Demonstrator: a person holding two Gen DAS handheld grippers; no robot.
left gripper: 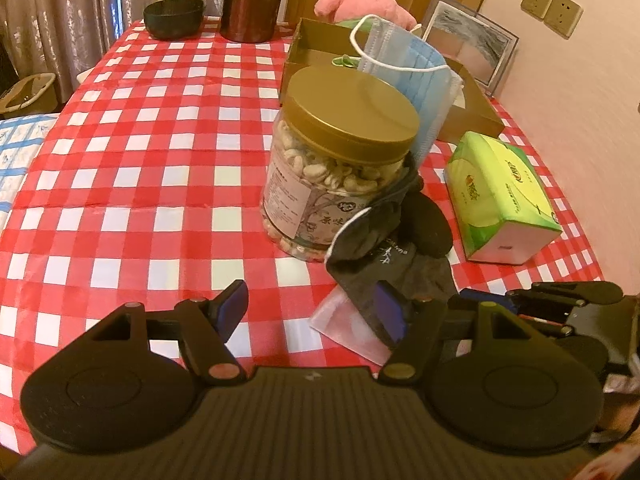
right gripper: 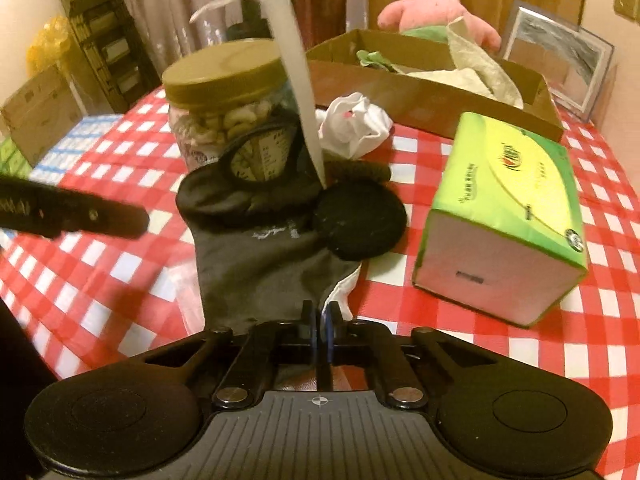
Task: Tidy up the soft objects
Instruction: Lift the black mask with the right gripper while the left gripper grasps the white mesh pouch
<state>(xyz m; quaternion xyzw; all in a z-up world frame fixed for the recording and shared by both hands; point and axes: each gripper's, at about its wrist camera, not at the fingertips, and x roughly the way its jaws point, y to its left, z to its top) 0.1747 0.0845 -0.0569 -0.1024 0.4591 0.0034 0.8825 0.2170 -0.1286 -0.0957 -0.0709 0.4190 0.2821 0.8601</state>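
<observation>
Showing only from right wrist: crumpled white cloth (right gripper: 354, 126).

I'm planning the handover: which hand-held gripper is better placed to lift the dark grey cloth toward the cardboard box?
The right hand-held gripper. Its jaws look shut at the near edge of the dark grey cloth, apparently pinching it. The left hand-held gripper stands open beside it, gripping nothing. The cardboard box lies straight ahead.

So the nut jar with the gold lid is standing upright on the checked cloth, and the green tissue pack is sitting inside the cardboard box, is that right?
Not quite. The nut jar does stand upright on the checked cloth, but the green tissue pack is not inside the cardboard box. It lies on the cloth in front of the box, as the right wrist view shows.
</observation>
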